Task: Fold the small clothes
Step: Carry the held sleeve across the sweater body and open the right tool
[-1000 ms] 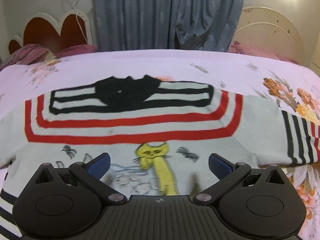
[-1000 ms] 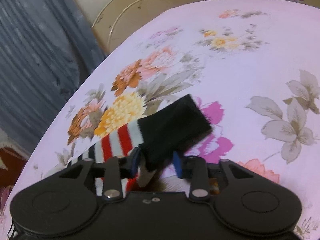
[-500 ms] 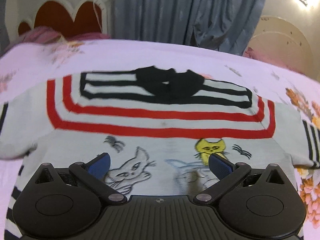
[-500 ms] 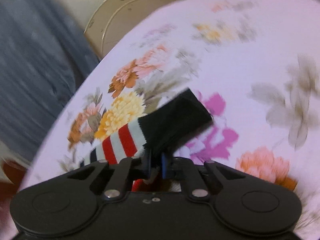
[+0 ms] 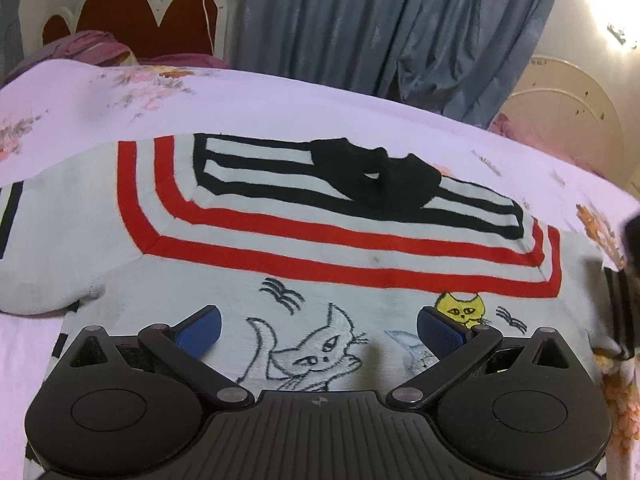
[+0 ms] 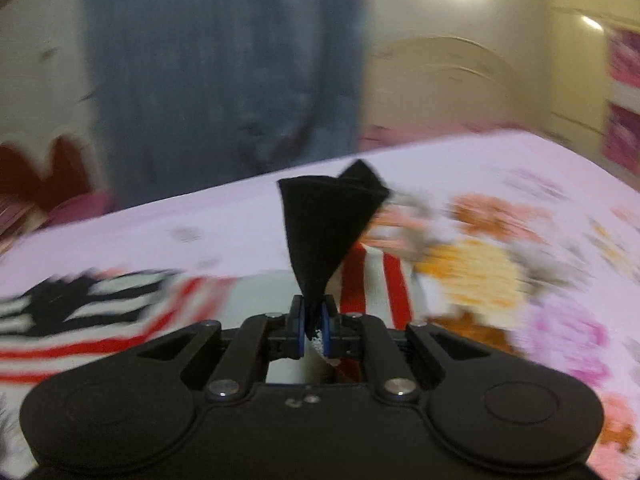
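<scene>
your right hand-held gripper [image 6: 314, 326] has pinched the black cuff [image 6: 328, 224] and lifted it off the bed [image 6: 200, 220]. left hand-held gripper [image 5: 318, 326] hangs apart over the sweater [image 5: 320, 240], lying flat. folding has just begun.

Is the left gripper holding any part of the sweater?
No, the left gripper hovers wide open above the sweater, nothing between its blue pads.

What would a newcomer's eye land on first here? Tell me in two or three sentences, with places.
First, the pale sweater spread flat across the floral bedspread, its red and black stripes ringing a black collar, with cat drawings near the hem. Next, the right tongs shut on the black sleeve cuff, lifted off the bed. The left tongs hang open over the cats.
</scene>
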{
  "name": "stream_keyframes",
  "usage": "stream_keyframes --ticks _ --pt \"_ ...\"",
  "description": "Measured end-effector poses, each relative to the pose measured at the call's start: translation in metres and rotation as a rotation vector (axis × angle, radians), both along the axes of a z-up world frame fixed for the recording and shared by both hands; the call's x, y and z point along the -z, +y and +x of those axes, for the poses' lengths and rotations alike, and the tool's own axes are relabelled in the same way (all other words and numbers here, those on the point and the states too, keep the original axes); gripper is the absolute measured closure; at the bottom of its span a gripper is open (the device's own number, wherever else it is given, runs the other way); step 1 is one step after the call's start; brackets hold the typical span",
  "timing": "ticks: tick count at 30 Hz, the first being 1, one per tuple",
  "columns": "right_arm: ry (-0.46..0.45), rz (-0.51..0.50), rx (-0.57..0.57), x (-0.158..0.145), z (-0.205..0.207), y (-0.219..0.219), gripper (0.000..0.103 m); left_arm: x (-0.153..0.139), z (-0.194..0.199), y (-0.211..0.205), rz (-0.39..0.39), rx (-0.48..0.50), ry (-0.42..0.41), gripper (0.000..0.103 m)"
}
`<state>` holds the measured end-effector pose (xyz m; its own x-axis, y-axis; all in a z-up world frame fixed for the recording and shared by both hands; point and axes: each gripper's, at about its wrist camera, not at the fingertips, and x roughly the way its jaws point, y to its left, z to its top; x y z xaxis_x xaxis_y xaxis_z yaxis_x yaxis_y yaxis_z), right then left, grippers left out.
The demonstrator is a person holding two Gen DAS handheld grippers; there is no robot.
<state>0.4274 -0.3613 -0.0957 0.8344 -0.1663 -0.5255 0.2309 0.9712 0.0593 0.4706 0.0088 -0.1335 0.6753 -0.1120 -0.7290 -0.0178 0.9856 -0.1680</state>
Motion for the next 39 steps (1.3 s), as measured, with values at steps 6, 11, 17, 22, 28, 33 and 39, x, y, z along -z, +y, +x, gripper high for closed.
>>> stream_keyframes --ticks 6,11,17,22,28,33,39 --pt "0.061 -0.004 -0.19 0.018 0.024 0.091 0.096 0.001 -0.003 0.026 0.02 -0.02 -0.003 0.001" --pt "0.14 0.004 -0.298 0.044 0.041 0.142 0.096 0.004 -0.006 0.051 -0.019 -0.053 0.015 0.0" --pt "0.182 -0.024 -0.357 0.063 0.039 0.167 0.082 0.004 -0.003 0.052 -0.085 -0.012 0.002 0.0" --pt "0.081 0.053 -0.335 0.044 0.019 0.151 0.077 0.0 0.01 0.027 -0.201 0.059 -0.016 0.0" --pt "-0.044 0.133 -0.121 0.017 -0.007 0.091 0.082 0.005 0.035 -0.017 -0.364 0.162 0.0 0.001" --pt "-0.057 0.192 0.073 0.016 -0.027 0.032 0.082 0.025 0.061 -0.05 -0.363 0.204 0.096 0.048" --pt "-0.019 0.307 0.266 0.033 -0.05 -0.027 0.082 0.034 0.07 -0.076 -0.226 0.219 0.082 0.087"
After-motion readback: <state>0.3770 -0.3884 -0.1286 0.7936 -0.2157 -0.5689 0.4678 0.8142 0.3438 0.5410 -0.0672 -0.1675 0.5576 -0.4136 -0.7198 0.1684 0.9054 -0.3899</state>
